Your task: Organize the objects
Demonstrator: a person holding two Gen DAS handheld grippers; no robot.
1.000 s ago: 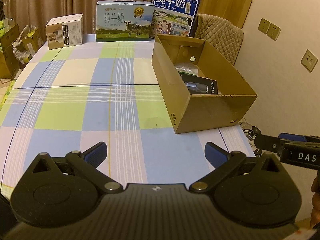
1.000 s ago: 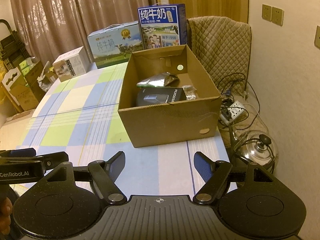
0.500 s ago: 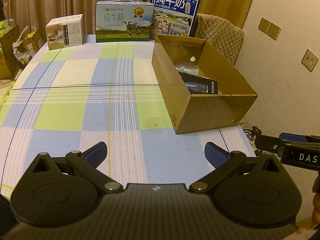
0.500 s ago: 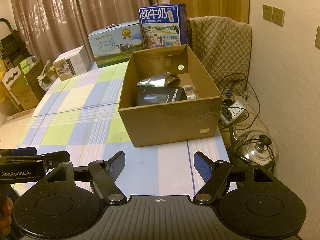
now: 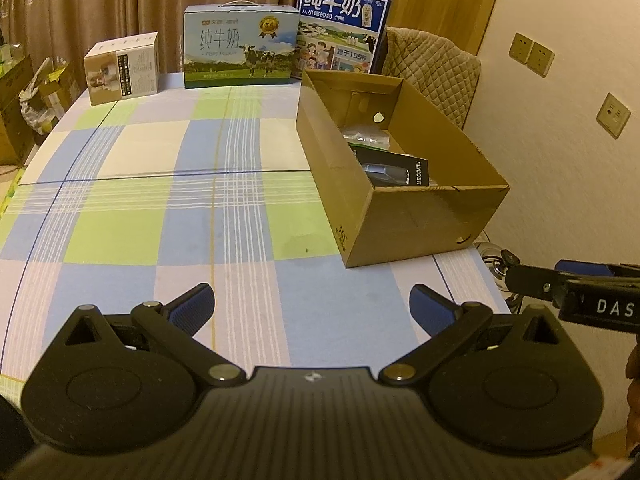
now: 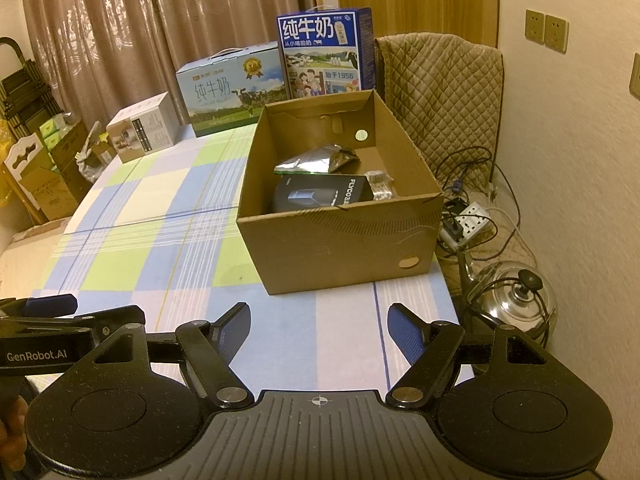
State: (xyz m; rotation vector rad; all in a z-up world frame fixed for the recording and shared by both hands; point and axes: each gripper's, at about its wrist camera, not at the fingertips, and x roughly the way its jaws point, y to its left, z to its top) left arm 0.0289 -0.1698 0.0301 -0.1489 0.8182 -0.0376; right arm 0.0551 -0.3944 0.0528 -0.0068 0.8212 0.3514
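The open cardboard box point(image 6: 340, 236) sits at the right side of the table, on the checked tablecloth point(image 5: 168, 200), and the things to be tidied appear to be inside it already: a black product box point(image 6: 320, 196) against the near wall, a crumpled silver foil pouch point(image 6: 316, 160) behind it, and a small clear packet point(image 6: 380, 186) tucked beside the black box. I cannot tell what the packet holds.

Both hand-held tools hover low over the near edge of the table, short of the box. The left gripper point(image 5: 312, 310) has its blue-padded fingers spread wide with nothing between them, and the right gripper point(image 6: 320, 330) is likewise released and empty, pointed straight at the box's front wall.

Farther back, three cartons line the far edge: a small white carton point(image 5: 122, 66) at the left, a light blue milk carton point(image 5: 240, 52) in the middle, and a tall dark blue milk carton point(image 6: 326, 54) standing right behind the box. The rest of the cloth is bare.

Judging by this, the gathering looks largely finished, since no loose small item is left on the table. What may remain, if anything, is the row of cartons, though they already stand in a line. A quilted chair point(image 6: 440, 92) and a metal pot point(image 6: 516, 300) on the floor lie beyond the table's right side.
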